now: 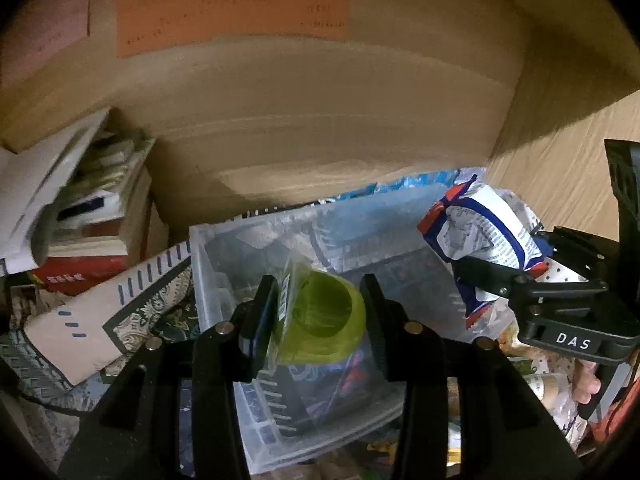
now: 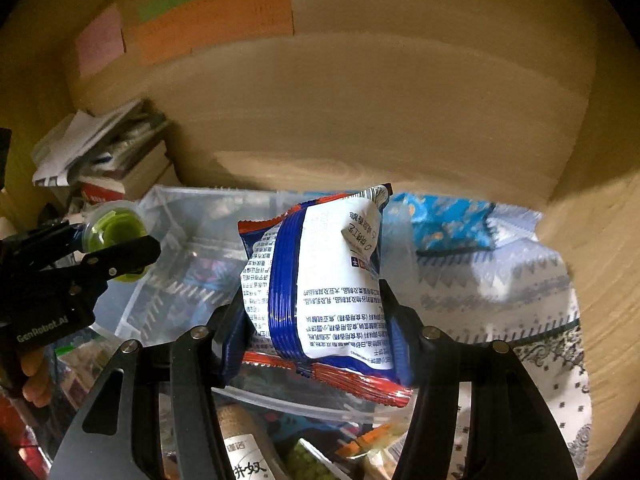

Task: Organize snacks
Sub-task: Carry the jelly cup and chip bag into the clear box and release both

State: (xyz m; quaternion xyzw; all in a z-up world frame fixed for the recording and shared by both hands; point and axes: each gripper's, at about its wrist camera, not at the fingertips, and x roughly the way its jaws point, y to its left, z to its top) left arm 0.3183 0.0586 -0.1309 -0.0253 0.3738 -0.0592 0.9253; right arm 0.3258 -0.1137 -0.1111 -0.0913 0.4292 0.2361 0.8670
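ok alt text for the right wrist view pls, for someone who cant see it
The right hand-held gripper grips a blue, white and red snack packet above a clear plastic bin. At left, the left hand-held gripper holds a green jelly cup over the same bin; a wooden wall stands behind.

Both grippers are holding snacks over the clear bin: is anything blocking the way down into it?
Nothing visible does. The left gripper holds the green jelly cup over the open bin; the right gripper holds the blue-and-white packet at the bin's right side. The bin has no lid and looks empty.
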